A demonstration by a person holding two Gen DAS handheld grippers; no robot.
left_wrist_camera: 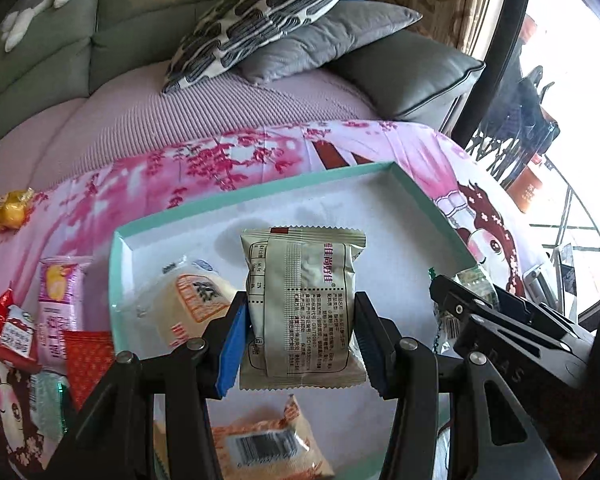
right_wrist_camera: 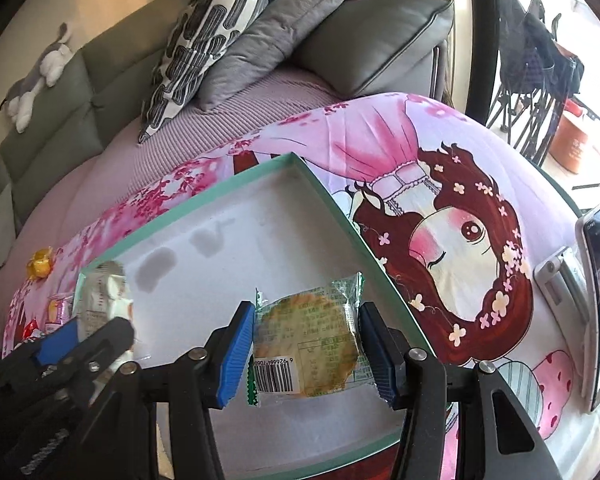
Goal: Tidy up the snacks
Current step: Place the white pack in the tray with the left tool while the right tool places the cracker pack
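My left gripper is shut on a beige snack packet with printed text, held above the shallow teal-rimmed tray. Two orange-and-cream packets lie in the tray, one behind the left finger and one below the gripper. My right gripper is shut on a round biscuit in a clear green-edged wrapper, over the same tray. In the right wrist view the left gripper shows at the left with its beige packet. In the left wrist view the right gripper shows at the right.
Loose snacks lie on the pink cartoon cloth left of the tray: a yellow candy, a pink packet, red packets. A phone on a stand sits at the right. A sofa with cushions is behind.
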